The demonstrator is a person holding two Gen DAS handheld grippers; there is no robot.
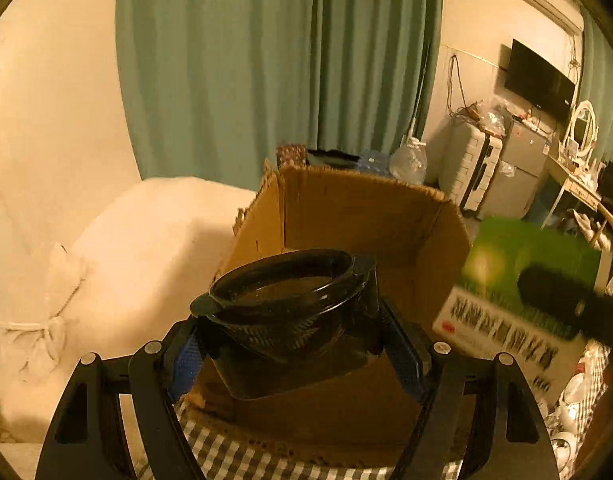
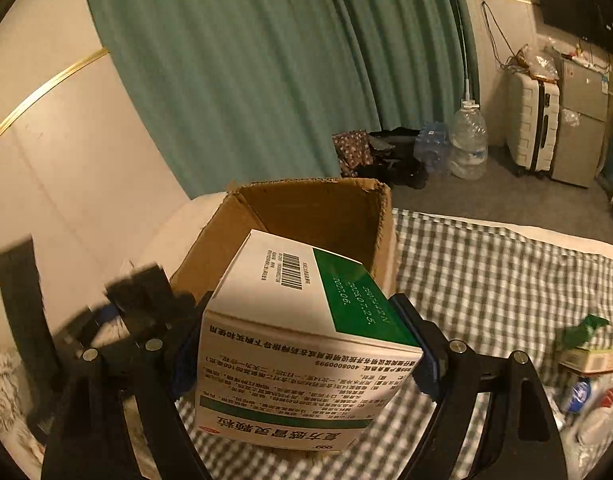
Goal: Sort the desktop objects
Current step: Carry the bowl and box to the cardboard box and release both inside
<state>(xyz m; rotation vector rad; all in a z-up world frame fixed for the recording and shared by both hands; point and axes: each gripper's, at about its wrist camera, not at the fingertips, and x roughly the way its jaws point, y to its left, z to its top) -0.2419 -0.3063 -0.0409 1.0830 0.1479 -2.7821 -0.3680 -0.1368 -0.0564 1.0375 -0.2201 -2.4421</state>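
Observation:
My left gripper (image 1: 290, 344) is shut on a black plastic bowl (image 1: 284, 304), held just in front of an open cardboard box (image 1: 346, 216) on the checked cloth. My right gripper (image 2: 306, 348) is shut on a green-and-white medicine carton (image 2: 302, 340), held before the same cardboard box (image 2: 306, 208). In the left wrist view the medicine carton (image 1: 518, 296) and the right gripper's blurred dark finger appear at the right. In the right wrist view the left gripper (image 2: 134, 300) shows blurred at the left.
A checked cloth (image 2: 486, 272) covers the surface. Small items and packets (image 2: 590, 376) lie at its right end. A white bag (image 1: 118, 276) sits left of the box. Behind are a green curtain (image 1: 274, 60), water bottles (image 2: 468, 144), a suitcase (image 2: 532, 120) and a cabinet.

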